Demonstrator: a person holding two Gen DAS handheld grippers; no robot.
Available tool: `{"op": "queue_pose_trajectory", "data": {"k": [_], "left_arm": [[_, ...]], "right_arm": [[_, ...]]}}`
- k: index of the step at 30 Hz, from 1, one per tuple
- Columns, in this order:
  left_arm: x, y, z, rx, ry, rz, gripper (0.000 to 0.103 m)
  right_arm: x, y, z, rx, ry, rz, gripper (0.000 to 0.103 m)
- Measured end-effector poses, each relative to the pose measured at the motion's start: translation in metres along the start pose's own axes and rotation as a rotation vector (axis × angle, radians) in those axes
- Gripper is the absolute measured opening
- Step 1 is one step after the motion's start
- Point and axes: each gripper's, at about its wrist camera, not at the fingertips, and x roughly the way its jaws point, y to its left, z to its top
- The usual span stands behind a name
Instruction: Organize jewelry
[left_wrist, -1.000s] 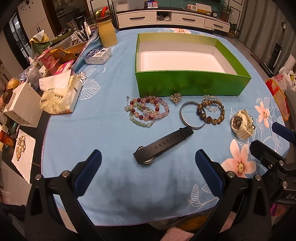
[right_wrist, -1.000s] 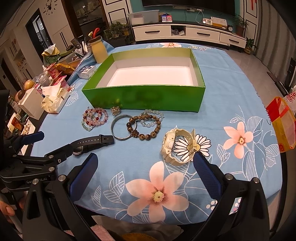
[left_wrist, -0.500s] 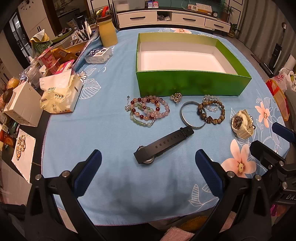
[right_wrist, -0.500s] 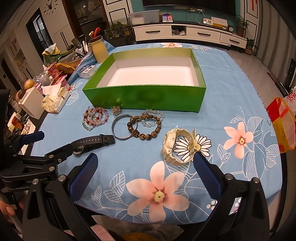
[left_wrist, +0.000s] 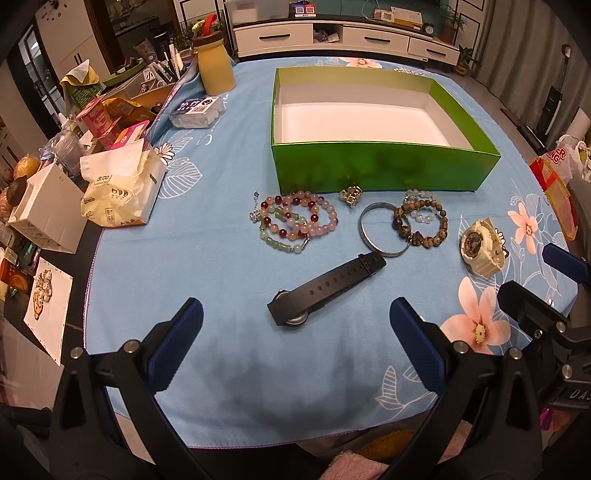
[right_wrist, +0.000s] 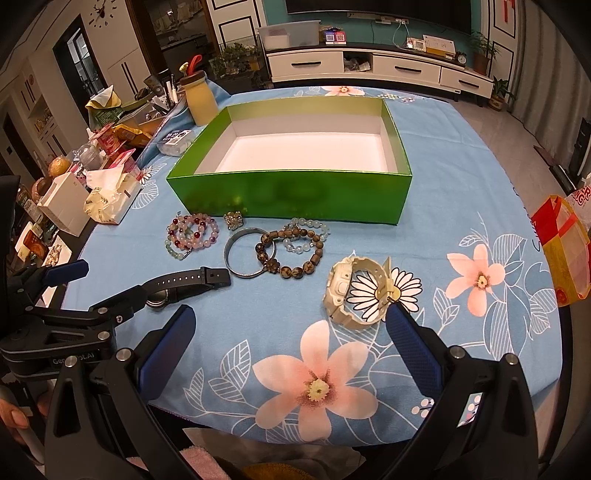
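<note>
An empty green box (left_wrist: 384, 170) (right_wrist: 288, 194) with a white floor stands on the blue flowered cloth. In front of it lie pink and green bead bracelets (left_wrist: 295, 219) (right_wrist: 192, 232), a small gold ring (left_wrist: 351, 195) (right_wrist: 233, 220), a silver bangle (left_wrist: 384, 229) (right_wrist: 249, 256), brown bead bracelets (left_wrist: 421, 225) (right_wrist: 295, 251), a cream watch (left_wrist: 482, 245) (right_wrist: 351, 291) and a black watch (left_wrist: 325, 286) (right_wrist: 184, 284). My left gripper (left_wrist: 295, 332) is open above the cloth just short of the black watch. My right gripper (right_wrist: 291, 332) is open near the cream watch.
Clutter lines the table's left edge: a tissue pack (left_wrist: 118, 192), a white carton (left_wrist: 44, 210), snack packs and a yellow jar (left_wrist: 214, 62). A red and yellow bag (right_wrist: 565, 251) hangs off the right edge. The near table edge runs just below both grippers.
</note>
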Motion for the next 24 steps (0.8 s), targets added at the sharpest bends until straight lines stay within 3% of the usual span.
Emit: {"op": "queue_pose_trajectory", "data": {"k": [19, 24], "left_arm": [[-0.001, 0.000, -0.001, -0.003, -0.001, -0.003, 0.101], [-0.002, 0.012, -0.005, -0.045, -0.017, -0.064, 0.101]], "right_arm": [[-0.002, 0.000, -0.001, -0.004, 0.001, 0.002, 0.102], [0.000, -0.012, -0.001, 0.026, -0.012, 0.031, 0.102]]}}
